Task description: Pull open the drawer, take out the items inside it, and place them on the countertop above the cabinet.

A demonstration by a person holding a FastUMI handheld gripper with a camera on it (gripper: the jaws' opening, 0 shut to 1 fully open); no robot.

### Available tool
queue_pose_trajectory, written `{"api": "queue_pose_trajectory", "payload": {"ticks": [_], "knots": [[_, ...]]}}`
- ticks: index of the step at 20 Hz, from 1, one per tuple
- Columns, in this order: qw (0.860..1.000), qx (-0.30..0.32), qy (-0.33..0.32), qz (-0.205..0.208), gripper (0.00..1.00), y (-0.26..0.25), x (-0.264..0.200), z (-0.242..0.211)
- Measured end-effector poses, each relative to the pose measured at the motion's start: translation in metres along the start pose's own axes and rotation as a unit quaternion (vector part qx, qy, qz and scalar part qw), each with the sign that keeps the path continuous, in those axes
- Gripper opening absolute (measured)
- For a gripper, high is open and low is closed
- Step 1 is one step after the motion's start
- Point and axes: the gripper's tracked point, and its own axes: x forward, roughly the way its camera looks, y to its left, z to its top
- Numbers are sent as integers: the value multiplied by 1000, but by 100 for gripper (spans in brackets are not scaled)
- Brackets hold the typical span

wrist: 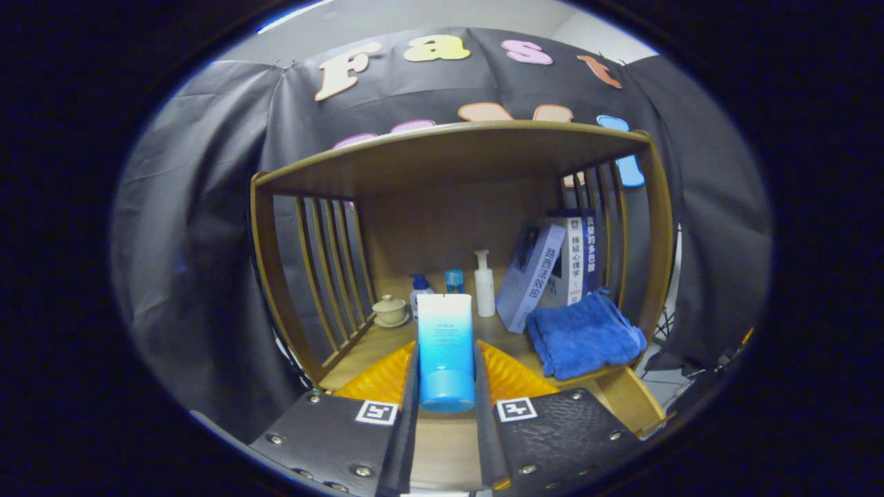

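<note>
I am holding the tube clamped between my gripper fingers, just above the worktop; one item is getting placed; I am judging the drawer may hold more.

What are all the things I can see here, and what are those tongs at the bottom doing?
Tube: one, blue fading to white, cap down, upright between the two fingers of the tongs.
Folded towel: one, blue, on the wooden countertop, to the right of the tube.
Books: a few, blue and white, leaning against the right slats behind the towel.
Pump bottle: one, white, at the back, beyond the tube.
Smaller bottles: two, with blue tops, behind the tube.
Lidded cup on a saucer: one, cream, by the left slats.
Shelf board: one, wooden, overhead.
Tongs: one pair, closed on the tube, both fingers pressing its sides.
</note>
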Motion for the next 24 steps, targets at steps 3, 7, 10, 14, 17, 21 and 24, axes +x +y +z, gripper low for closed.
{"api": "queue_pose_trajectory", "payload": {"ticks": [3, 7, 10, 14, 17, 21, 24], "knots": [[1000, -22, 13, -15, 38, -8, 26, -5], [998, -38, 33, -40, 38, -24, 66, -27], [997, -28, 61, -48, 38, -28, 98, -60], [992, -13, 98, -82, 38, -40, 131, -104], [990, -33, 108, -89, 40, -41, 140, -121], [987, -50, 104, -109, 100, -47, 127, -121], [988, -56, 101, -101, 99, -48, 108, -118]]}}
